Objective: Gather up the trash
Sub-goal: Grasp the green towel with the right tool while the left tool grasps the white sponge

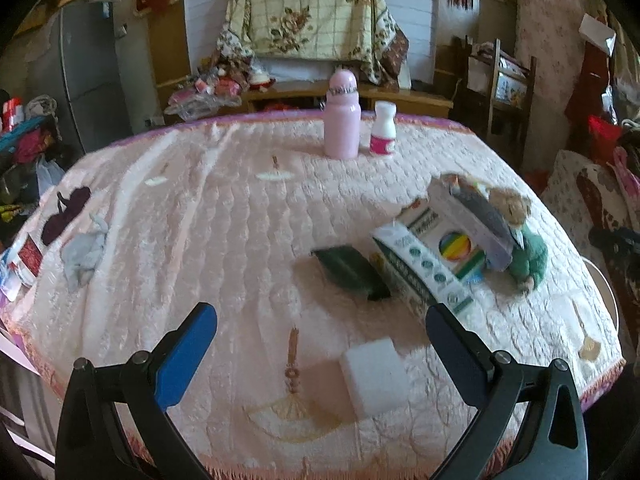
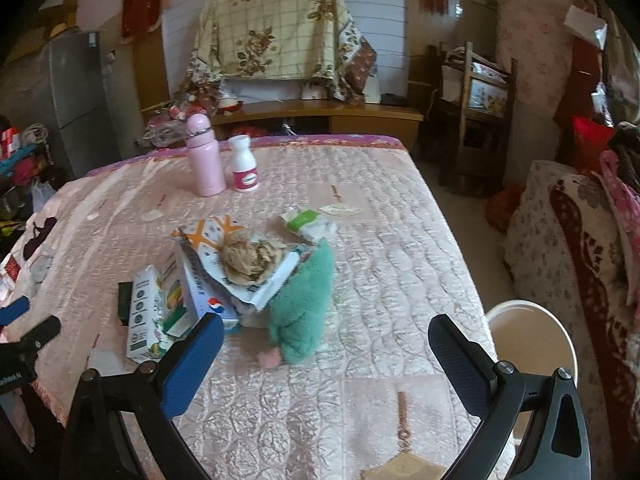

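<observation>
On the pink quilted table [image 1: 224, 240] lies a heap of trash: a white-and-green carton [image 1: 424, 268] [image 2: 150, 316], a torn wrapper [image 2: 224, 240] and a crumpled brown paper ball [image 2: 250, 258], beside a green plush toy [image 2: 306, 312] [image 1: 530, 256]. A dark green packet [image 1: 352, 272] lies left of the carton and a white block [image 1: 374, 376] nearer me. A small white-green wrapper [image 2: 306, 222] sits further back. My left gripper [image 1: 322, 336] is open above the white block. My right gripper [image 2: 326, 346] is open over the table's near edge, with nothing between its fingers.
A pink flask [image 1: 341, 116] [image 2: 205, 156] and a white bottle [image 1: 383, 130] [image 2: 245, 170] stand at the far side. A grey cloth [image 1: 84, 252] lies at the left edge. A white bin [image 2: 532, 340] stands below the table's right side. A patterned chair [image 2: 580, 248] is at right.
</observation>
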`<state>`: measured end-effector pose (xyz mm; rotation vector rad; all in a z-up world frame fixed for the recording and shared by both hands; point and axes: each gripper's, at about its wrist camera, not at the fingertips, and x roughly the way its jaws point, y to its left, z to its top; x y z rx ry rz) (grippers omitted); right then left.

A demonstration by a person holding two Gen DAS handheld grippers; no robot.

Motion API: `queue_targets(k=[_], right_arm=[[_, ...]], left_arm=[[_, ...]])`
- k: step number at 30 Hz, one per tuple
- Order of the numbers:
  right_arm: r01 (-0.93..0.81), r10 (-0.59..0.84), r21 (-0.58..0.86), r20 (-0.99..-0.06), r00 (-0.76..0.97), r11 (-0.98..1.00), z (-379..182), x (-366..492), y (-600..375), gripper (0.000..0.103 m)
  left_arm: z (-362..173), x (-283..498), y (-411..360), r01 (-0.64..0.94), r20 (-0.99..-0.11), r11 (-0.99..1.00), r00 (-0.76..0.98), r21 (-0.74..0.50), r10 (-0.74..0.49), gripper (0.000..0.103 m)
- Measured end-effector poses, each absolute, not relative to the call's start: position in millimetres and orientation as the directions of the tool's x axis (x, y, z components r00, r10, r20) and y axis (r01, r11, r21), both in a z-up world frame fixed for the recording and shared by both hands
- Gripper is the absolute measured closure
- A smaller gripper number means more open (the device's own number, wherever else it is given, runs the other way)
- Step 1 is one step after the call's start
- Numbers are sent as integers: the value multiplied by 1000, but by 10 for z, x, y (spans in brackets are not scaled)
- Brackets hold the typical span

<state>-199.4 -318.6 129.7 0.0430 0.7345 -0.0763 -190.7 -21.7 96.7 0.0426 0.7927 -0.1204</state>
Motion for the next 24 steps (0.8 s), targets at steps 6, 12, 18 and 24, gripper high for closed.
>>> queue_targets(k=[6, 12, 18, 24], right_arm=[[30, 20, 64, -663, 748, 998, 1268, -1889, -3145, 0], [-34, 109, 126, -663, 741, 991, 1281, -1599, -3122, 6], [-94, 181, 162, -692, 699, 982, 1187, -1210, -3024, 30], [-111, 201, 171, -735, 648, 979, 922, -865, -2933, 55]], left_arm=[[733, -1989, -214, 172, -767, 984, 623, -53, -151, 0], [596, -2024, -239, 184, -777, 981, 608, -63, -164, 1], [495, -1963, -296, 201, -789, 978, 592, -49, -161, 2], [287, -1752, -407, 229, -830, 971, 527, -68, -183, 30]])
